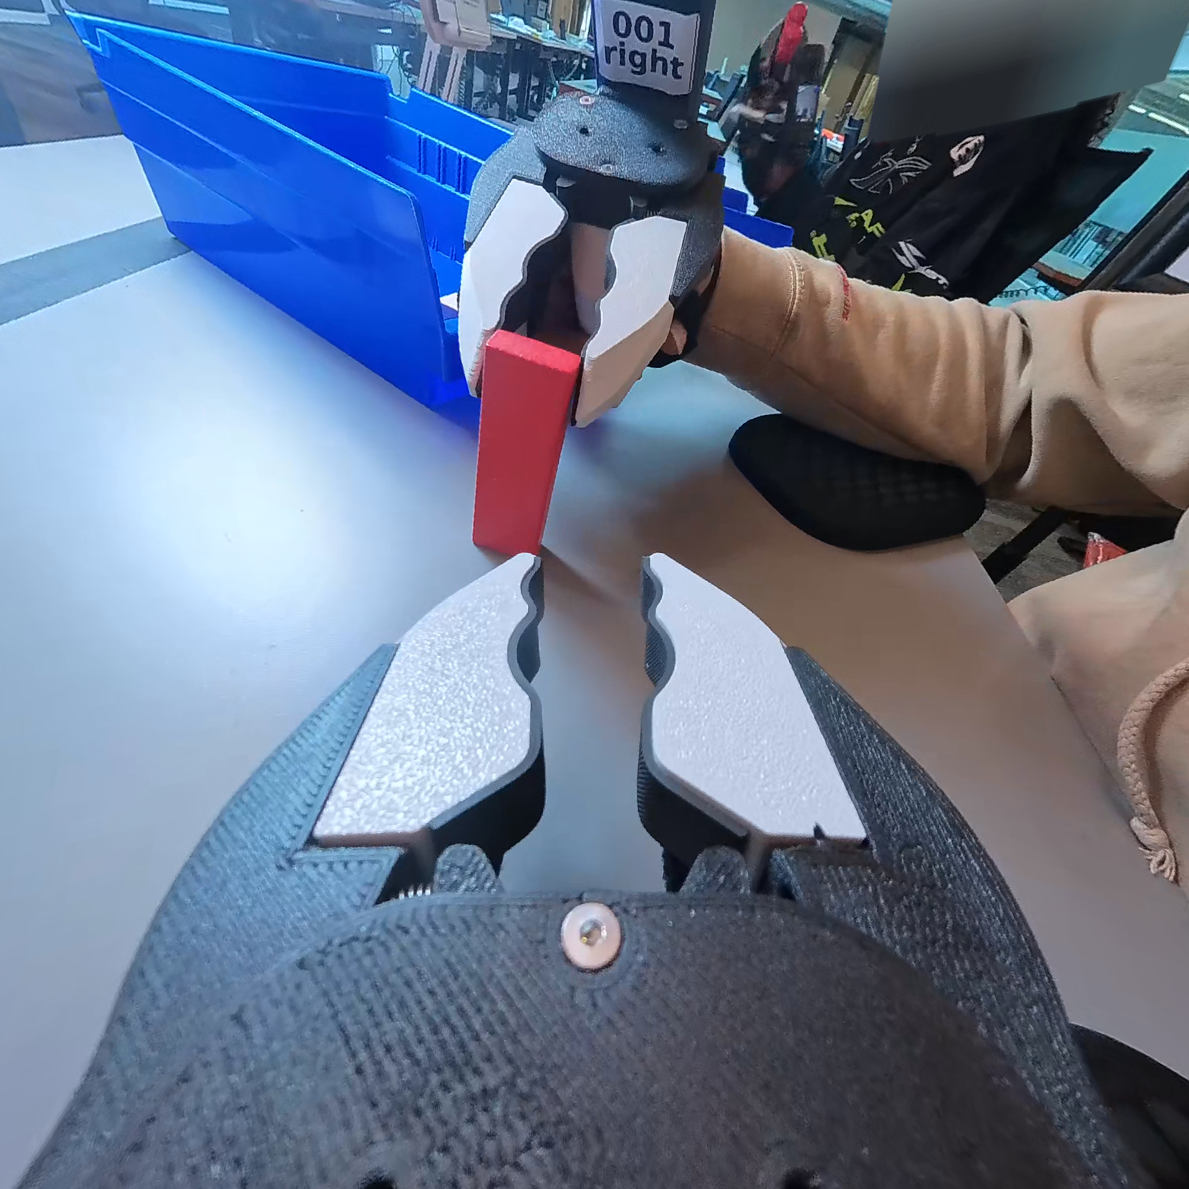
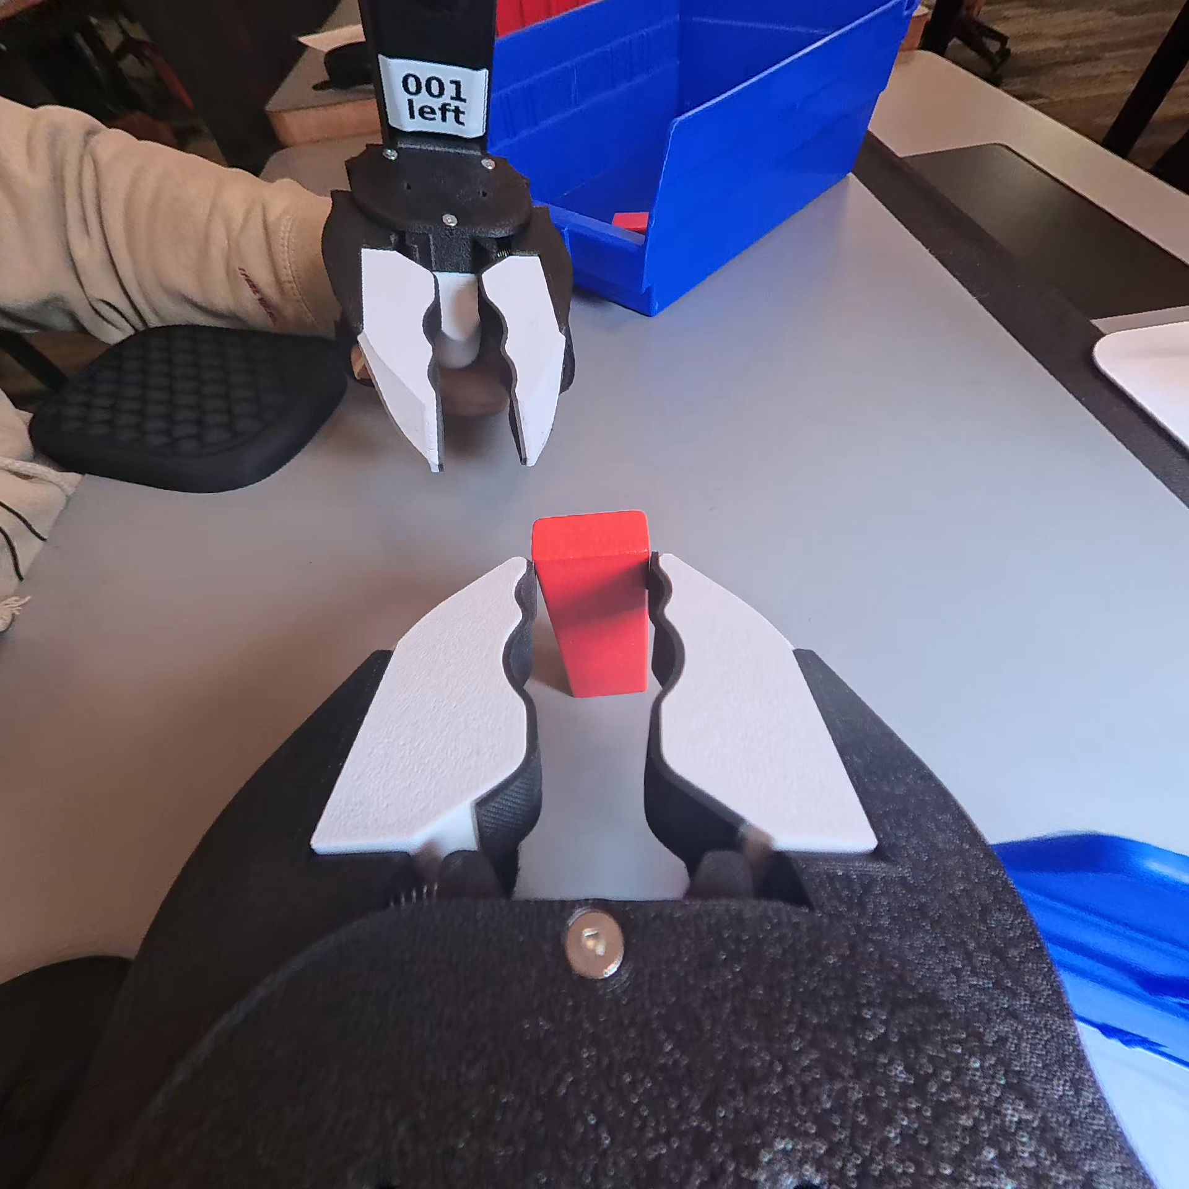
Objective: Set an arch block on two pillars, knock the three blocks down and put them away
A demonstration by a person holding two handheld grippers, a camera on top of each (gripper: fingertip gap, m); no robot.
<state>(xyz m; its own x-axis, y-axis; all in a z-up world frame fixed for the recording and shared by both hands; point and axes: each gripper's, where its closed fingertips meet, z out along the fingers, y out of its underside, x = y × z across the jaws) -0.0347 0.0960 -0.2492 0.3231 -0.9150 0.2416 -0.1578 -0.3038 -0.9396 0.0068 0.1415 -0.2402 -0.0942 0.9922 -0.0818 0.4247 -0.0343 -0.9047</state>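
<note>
A red pillar block (image 1: 515, 463) stands on end on the grey table (image 1: 193, 515), leaning slightly. My right gripper (image 1: 527, 386) is shut on its top end from above. In the right wrist view the block (image 2: 595, 630) sits between the fingertips of the right gripper (image 2: 590, 566). My left gripper (image 1: 592, 566) is open and empty, low over the table just in front of the block's base. It also shows in the right wrist view (image 2: 479, 460), beyond the block. No arch block or second pillar is in view.
A blue bin (image 2: 740, 212) stands behind the block, with a red piece (image 2: 629, 221) inside. It also shows in the left wrist view (image 1: 289, 212). A black chair armrest (image 2: 186, 405) lies at the table edge. A white tray (image 2: 1152, 373) is at the right. Another blue bin edge (image 2: 1094, 913) is near me. Tip to tip, the grippers are about 7 cm apart.
</note>
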